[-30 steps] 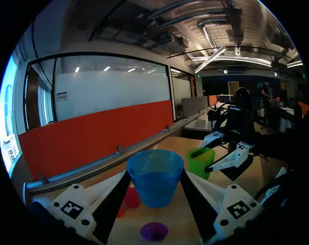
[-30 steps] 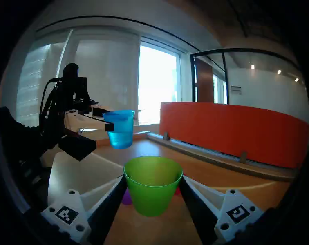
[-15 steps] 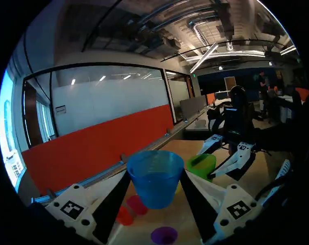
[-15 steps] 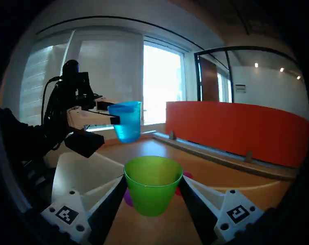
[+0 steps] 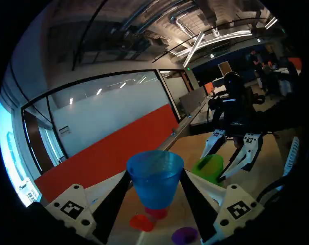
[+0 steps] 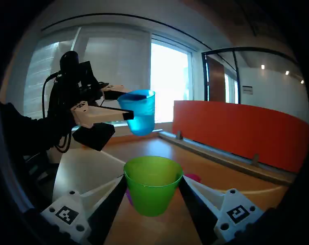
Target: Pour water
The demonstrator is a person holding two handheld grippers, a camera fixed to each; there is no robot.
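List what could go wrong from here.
1. The translucent blue plastic cup holds water and sits off to the side of the green plastic cup, apparently not above its mouth; tipping now likely wets the wooden table.
2. Right claw merely pinches the green cup in mid-air; added water could make it slip.

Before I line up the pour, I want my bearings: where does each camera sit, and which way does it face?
Left gripper view: rides the left tongs, looking past the blue cup toward the right tongs; a dark arm shows behind them.
Right gripper view: rides the right tongs, looking over the green cup toward the left tongs; a dark sleeve shows at left.
Shared: both cups, both tongs, the orange wall.
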